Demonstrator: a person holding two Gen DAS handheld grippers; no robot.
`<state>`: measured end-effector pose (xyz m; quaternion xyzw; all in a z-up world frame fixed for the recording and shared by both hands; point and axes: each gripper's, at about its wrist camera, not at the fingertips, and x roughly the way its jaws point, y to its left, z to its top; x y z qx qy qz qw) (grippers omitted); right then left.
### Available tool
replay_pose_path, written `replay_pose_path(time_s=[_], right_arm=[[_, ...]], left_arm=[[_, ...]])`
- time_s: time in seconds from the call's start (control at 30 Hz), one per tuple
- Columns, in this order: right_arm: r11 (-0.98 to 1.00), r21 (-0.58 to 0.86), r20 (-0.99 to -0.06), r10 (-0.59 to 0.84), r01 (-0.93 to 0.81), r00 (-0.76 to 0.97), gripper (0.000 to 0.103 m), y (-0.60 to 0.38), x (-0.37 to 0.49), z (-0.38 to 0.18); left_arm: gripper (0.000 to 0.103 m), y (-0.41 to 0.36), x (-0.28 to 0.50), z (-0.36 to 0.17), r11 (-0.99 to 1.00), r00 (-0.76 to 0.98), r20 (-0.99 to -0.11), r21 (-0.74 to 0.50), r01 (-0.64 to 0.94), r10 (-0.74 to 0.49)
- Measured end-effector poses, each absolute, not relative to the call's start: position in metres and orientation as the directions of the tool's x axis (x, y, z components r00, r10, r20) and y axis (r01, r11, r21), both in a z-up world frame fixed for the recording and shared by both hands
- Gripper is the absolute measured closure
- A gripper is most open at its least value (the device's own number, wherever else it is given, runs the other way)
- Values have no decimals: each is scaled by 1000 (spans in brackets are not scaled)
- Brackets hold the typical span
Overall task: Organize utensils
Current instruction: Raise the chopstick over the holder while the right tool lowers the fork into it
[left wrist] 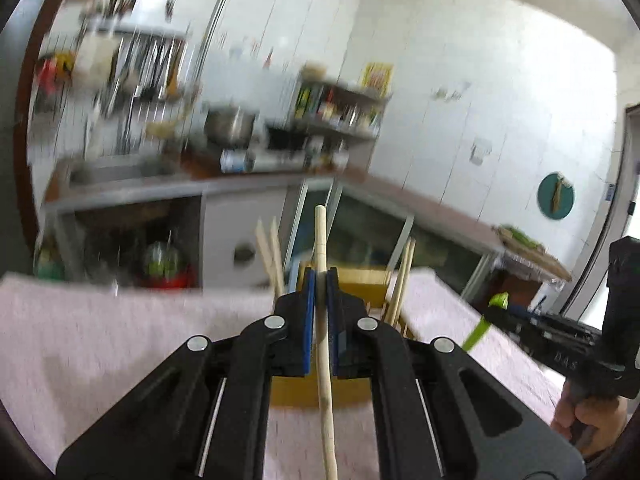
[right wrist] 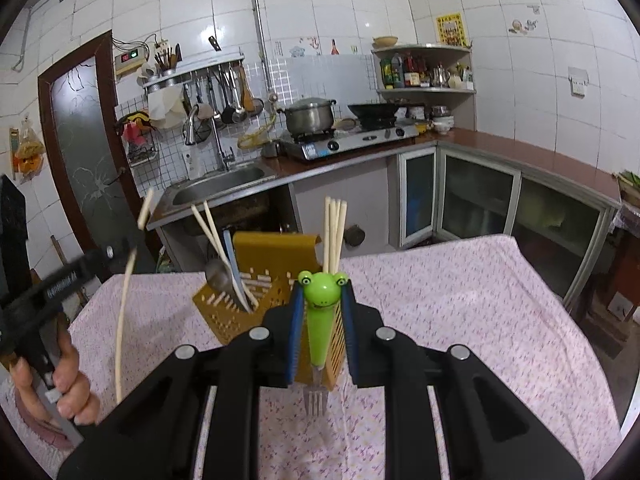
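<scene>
On the left, the left gripper (left wrist: 321,280) has its fingers clamped on one pale wooden chopstick (left wrist: 323,320), which stands almost upright between the blue pads, above the worktop (right wrist: 460,300) with its pink flowered cloth. This chopstick is thin, plain and a little curved, and it sticks out both above and below the fingers. The view from this gripper is blurred, so I think the hand is moving.

In the middle stands the yellow utensil holder (right wrist: 248,300), a plastic box with slots and a tall back. In its left part lean two chopsticks, a metal spoon (right wrist: 218,274) and something with a pale blue handle. In its right part stands a bundle of chopsticks (right wrist: 334,232).

In front of the holder, a little to the right, the right gripper (right wrist: 321,320) has its fingers closed on a fork with a green frog handle (right wrist: 320,312). The frog head points up and the metal tines hang down, above the cloth.

I judge that the step in hand is carrying both pieces to the holder. Next, each one must come over a compartment and go down straight, the chopstick probably with the other chopsticks, without knocking against what is already standing there.
</scene>
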<state>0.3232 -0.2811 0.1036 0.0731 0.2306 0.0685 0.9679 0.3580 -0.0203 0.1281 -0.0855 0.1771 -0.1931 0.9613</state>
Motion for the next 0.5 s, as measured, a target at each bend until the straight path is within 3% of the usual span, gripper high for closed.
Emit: replay_pose_path(time_s=[0.2, 0.5], right_arm=[[981, 168, -408, 164, -102, 898, 84, -289, 321, 126], [984, 152, -372, 142, -91, 917, 84, -299, 324, 151]], left_arm=[[98, -30, 353, 160, 879, 877, -108, -163, 449, -468], [98, -57, 357, 163, 887, 889, 7, -58, 458, -458]])
